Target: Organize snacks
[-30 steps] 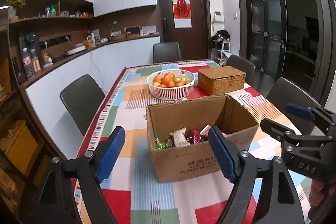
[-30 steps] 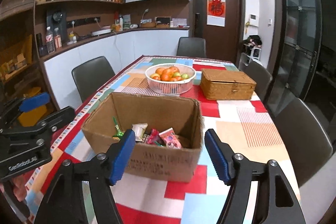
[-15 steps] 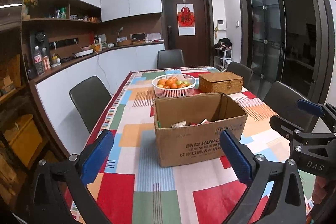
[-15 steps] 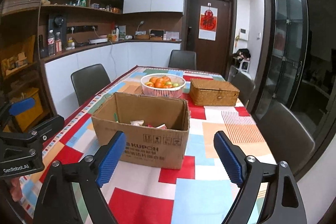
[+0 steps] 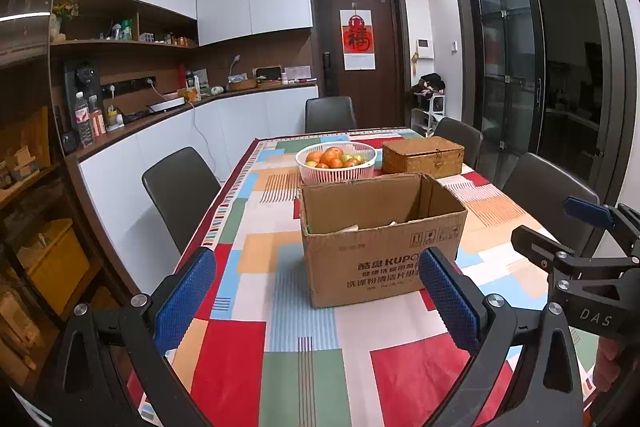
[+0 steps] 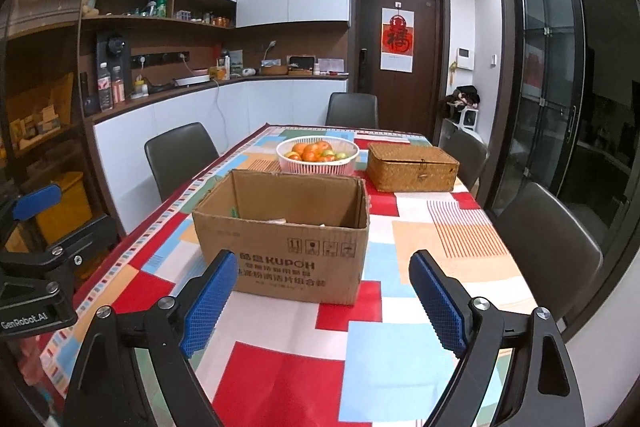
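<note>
Left wrist: cardboard box (image 5: 382,247) farther than before.

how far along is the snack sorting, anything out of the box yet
Nothing looks done: no snacks lie on the tablecloth, and the wicker box by the fruit basket is closed. A few wrappers barely show inside the cardboard box. In hand: nothing; the left gripper and right gripper are both open and empty, short of the box. Taking out and sorting all remains.
</note>
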